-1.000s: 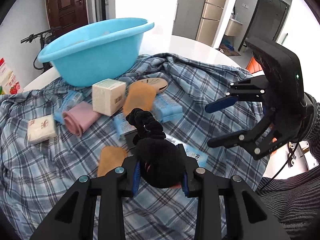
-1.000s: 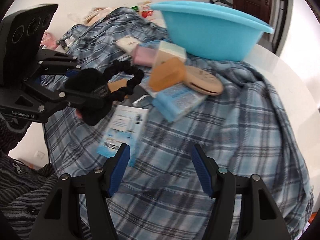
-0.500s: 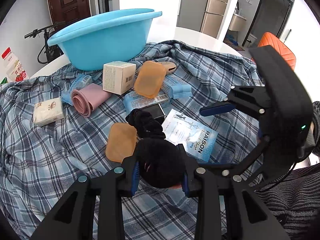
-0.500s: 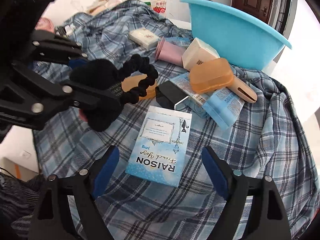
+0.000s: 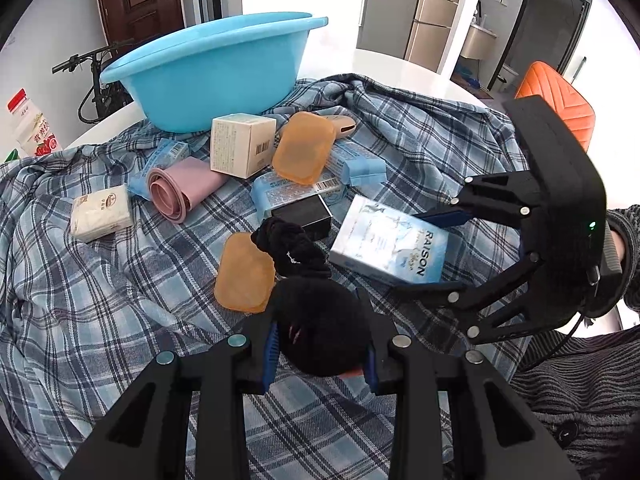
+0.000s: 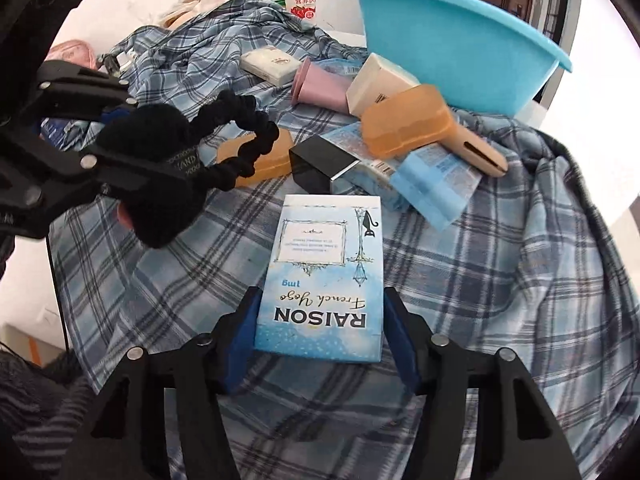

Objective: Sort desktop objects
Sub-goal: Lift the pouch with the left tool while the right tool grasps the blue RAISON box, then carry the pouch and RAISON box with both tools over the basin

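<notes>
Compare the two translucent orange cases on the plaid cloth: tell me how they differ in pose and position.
The farther orange case rests tilted, propped on the blue packets beside the cream box; the nearer orange case lies low on the plaid cloth. The farther one is in full view; the nearer one is partly hidden by the black scrunchie. Both are rounded, translucent orange rectangles.

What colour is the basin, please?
Light blue; the basin shows best in the left wrist view.

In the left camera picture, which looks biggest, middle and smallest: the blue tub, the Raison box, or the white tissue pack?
1. Blue tub, even though it is farthest away.
2. Raison box.
3. White tissue pack.
</notes>
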A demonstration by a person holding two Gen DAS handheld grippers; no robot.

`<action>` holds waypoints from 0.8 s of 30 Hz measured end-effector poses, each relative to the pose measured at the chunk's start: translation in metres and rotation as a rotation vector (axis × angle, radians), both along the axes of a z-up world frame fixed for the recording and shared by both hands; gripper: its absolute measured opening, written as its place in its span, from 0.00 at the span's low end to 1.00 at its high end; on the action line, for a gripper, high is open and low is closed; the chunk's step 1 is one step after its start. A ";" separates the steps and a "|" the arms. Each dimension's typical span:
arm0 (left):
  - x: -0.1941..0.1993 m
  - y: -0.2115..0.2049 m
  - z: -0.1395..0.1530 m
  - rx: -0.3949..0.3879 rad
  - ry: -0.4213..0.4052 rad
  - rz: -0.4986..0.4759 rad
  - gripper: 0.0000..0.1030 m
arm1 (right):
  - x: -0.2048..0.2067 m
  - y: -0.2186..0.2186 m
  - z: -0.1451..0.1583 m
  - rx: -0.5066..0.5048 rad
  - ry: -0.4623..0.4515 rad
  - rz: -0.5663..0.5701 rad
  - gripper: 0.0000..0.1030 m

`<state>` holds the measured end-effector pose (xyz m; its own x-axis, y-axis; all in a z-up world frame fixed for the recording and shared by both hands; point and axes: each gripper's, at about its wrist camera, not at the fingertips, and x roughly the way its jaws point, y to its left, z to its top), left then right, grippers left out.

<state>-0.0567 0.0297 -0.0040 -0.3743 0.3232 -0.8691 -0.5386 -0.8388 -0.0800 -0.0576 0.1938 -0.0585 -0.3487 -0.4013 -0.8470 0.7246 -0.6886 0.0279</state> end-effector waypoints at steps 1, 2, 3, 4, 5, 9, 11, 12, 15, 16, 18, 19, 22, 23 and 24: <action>0.000 0.001 0.000 -0.001 0.000 -0.002 0.33 | 0.000 0.004 0.001 -0.001 -0.002 -0.005 0.56; -0.001 0.003 -0.001 -0.001 -0.001 -0.005 0.33 | -0.001 0.006 0.001 -0.001 -0.009 -0.005 0.56; -0.001 0.005 -0.002 -0.001 -0.003 -0.009 0.33 | -0.001 0.008 0.001 -0.001 -0.015 -0.003 0.56; -0.001 0.008 -0.002 -0.001 -0.004 -0.013 0.33 | 0.000 0.010 0.001 -0.001 -0.017 -0.002 0.56; 0.000 0.010 -0.002 -0.001 -0.004 -0.019 0.33 | 0.001 0.011 0.002 0.000 -0.016 0.000 0.56; 0.002 0.017 0.001 0.001 0.004 -0.039 0.33 | 0.004 0.013 0.011 -0.024 -0.022 0.012 0.56; 0.002 0.019 0.004 0.002 0.011 -0.042 0.33 | 0.005 0.012 0.018 -0.032 -0.006 0.020 0.56; 0.003 0.019 0.005 0.003 0.014 -0.041 0.33 | 0.006 0.013 0.022 -0.036 0.004 0.021 0.56; 0.002 0.020 0.007 0.012 0.015 -0.035 0.33 | 0.006 0.014 0.029 -0.050 0.015 0.020 0.56; 0.002 0.020 0.007 0.013 0.016 -0.035 0.33 | 0.006 0.015 0.031 -0.055 0.016 0.016 0.56; 0.003 0.021 0.008 0.010 0.020 -0.038 0.33 | 0.005 0.016 0.032 -0.060 0.018 0.011 0.56; 0.004 0.022 0.009 0.009 0.022 -0.040 0.33 | 0.004 0.017 0.033 -0.061 0.019 0.007 0.56; 0.004 0.022 0.010 0.008 0.025 -0.039 0.33 | 0.002 0.019 0.035 -0.063 0.020 0.000 0.56; 0.004 0.022 0.011 0.009 0.028 -0.037 0.33 | 0.001 0.019 0.036 -0.066 0.020 -0.003 0.56; 0.004 0.022 0.011 0.012 0.029 -0.035 0.33 | 0.000 0.020 0.038 -0.069 0.022 -0.005 0.56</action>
<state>-0.0530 0.0514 0.0074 -0.3875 0.3468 -0.8542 -0.5695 -0.8187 -0.0741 -0.0572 0.2137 -0.0210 -0.3692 -0.4563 -0.8097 0.7221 -0.6893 0.0592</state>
